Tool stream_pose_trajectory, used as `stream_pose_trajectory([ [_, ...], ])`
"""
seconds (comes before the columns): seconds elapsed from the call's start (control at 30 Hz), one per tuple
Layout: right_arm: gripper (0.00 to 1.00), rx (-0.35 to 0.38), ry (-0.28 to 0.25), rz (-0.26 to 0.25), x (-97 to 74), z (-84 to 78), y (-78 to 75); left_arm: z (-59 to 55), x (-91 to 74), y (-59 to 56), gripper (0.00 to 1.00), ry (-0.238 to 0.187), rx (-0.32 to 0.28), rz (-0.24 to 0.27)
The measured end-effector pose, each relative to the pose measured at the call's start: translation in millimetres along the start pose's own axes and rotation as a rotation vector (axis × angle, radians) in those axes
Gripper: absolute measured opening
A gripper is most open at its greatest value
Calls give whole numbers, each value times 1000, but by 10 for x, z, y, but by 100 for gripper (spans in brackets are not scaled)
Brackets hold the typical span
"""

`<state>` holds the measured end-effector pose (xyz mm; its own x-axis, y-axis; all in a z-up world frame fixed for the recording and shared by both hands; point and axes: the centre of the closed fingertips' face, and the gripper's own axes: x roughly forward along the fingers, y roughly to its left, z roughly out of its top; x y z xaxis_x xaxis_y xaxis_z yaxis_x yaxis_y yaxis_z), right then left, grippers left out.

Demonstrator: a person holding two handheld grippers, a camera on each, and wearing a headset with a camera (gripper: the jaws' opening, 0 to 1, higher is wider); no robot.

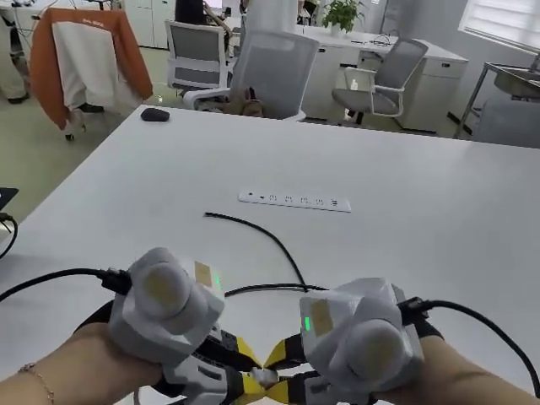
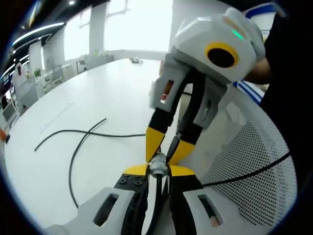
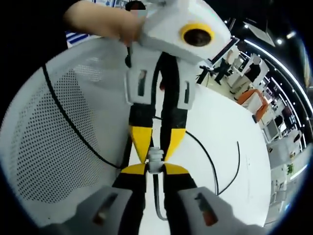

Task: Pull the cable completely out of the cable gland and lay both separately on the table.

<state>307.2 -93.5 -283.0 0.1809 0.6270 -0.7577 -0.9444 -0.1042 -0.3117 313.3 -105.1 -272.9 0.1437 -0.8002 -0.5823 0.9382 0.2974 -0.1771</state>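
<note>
Left gripper [image 2: 157, 170]: the yellow-tipped fingers [image 2: 134, 170] are drawn in narrow and close on the cable gland [image 2: 157, 165], one tip on each side of it. Right gripper [image 3: 155, 169]: its fingers [image 3: 176, 169] are equally narrow and close on the same gland from the opposite end. All four tips meet around the one part.

Whether either pair also bears on the cable at the gland's mouth cannot be told.

The gland is a small pale grey-white fitting. It is held clear of the surface [image 1: 405, 219], at the near edge, between the two grippers, and the head view shows it low and centre.

The cable [image 1: 270, 238] is black and thin, and it sits in the gland. In the left gripper view a dark run passes from the gland back between that gripper's own fingers. In the right gripper view a run drops from the gland in the same way.

The rest of the cable lies slack on the white surface beyond the grippers. It curves to the far left and one run crosses over another.

Further out on the surface, a white power strip [image 1: 294, 201] lies centre and a dark mouse [image 1: 154, 115] lies far left. A white perforated chair back [image 2: 254, 156] stands near the grippers.
</note>
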Motion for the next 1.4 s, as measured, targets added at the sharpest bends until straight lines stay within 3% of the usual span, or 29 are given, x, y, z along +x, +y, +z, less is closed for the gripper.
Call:
stream_pose_trajectory([
  [0.07, 9, -34, 2, -48, -10, -2, -35, 18, -9, 16, 15, -40, -105, -15],
  [0.13, 10, -66, 7, -56, -10, -3, -12, 8, -2, 13, 15, -56, -163, -30],
  [0.2, 11, -56, 3, -59, 13, -33, -21, -16, -2, 22, 16, -44, -152, -27],
  [0.27, 12, 18, 8, -19, 44, -83, -7, -33, 21, -9, 16, -16, -72, -5],
  [0.3, 12, 41, 14, -3, 41, -83, -2, -36, 32, -22, 16, 3, 24, 14],
  [0.33, 12, 77, 20, 36, 42, -95, 17, -58, 39, -46, 16, 34, 54, 23],
  [0.43, 15, 71, 17, 65, 24, -92, 2, -40, 47, -86, 16, 94, 220, 60],
  [0.47, 15, 82, 14, 98, 21, -86, 30, -38, 46, -108, 16, 126, 311, 68],
  [0.57, 14, 80, 16, 174, 23, -78, 130, -70, 58, -173, 16, 200, 471, 70],
  [0.63, 14, 82, 24, 180, 32, -79, 141, -59, 68, -192, 16, 216, 552, 71],
  [0.7, 13, 77, 31, 191, 40, -77, 175, -83, 81, -197, 16, 240, 578, 76],
  [0.83, 11, 42, 43, 164, 57, -80, 194, -106, 106, -161, 16, 234, 526, 76],
  [0.9, 11, 8, 40, 137, 48, -63, 188, -94, 93, -158, 16, 207, 410, 65],
  [0.97, 11, 1, 40, 100, 38, -56, 144, -66, 78, -101, 16, 187, 388, 79],
  [1.1, 10, -80, 54, 28, 3, -42, 69, -14, 34, -98, 16, 124, 233, 75],
  [1.17, 10, -132, 82, -13, -15, -41, 19, 26, 18, -64, 16, 69, 116, 74],
  [1.27, 10, -118, 81, -26, -6, -41, 3, 15, 5, -30, 16, 14, 0, 61],
  [1.3, 11, -114, 81, -28, -1, -44, -2, 13, 6, -28, 16, 9, -10, 61],
  [1.4, 12, 5, 51, -60, 36, -40, -39, 5, 12, -5, 16, -6, 20, 90],
])
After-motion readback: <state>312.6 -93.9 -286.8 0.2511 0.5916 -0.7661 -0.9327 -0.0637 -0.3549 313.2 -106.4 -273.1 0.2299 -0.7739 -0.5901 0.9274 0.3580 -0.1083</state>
